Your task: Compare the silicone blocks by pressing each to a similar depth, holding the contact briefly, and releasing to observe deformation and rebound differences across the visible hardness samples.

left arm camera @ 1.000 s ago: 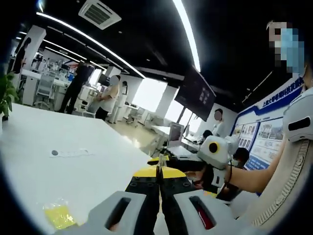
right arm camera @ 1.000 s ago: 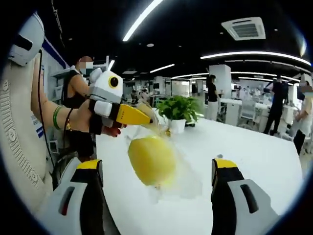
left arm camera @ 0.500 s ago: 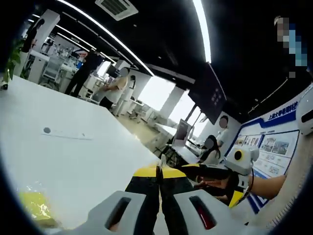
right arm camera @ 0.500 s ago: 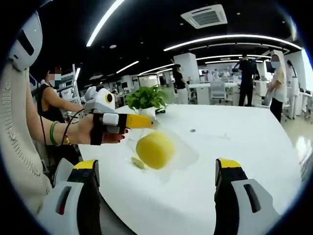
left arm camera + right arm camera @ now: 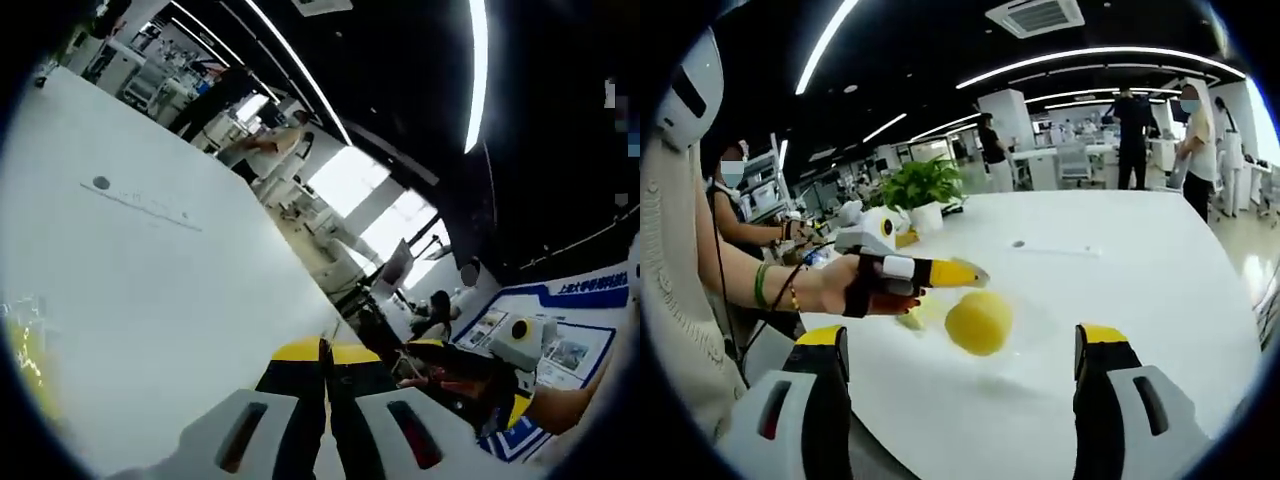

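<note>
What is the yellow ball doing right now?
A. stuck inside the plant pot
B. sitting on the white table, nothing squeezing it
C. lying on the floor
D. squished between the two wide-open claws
B: in the right gripper view the yellow ball sits on the white table, with the right gripper open wide and the left gripper shut just above it.

A potted plant [image 5: 923, 187] is standing at the far edge of the white desk [image 5: 1120, 290]. People [image 5: 1201, 120] are standing beyond it, and ceiling light strips [image 5: 1080, 70] are glowing overhead.
</note>
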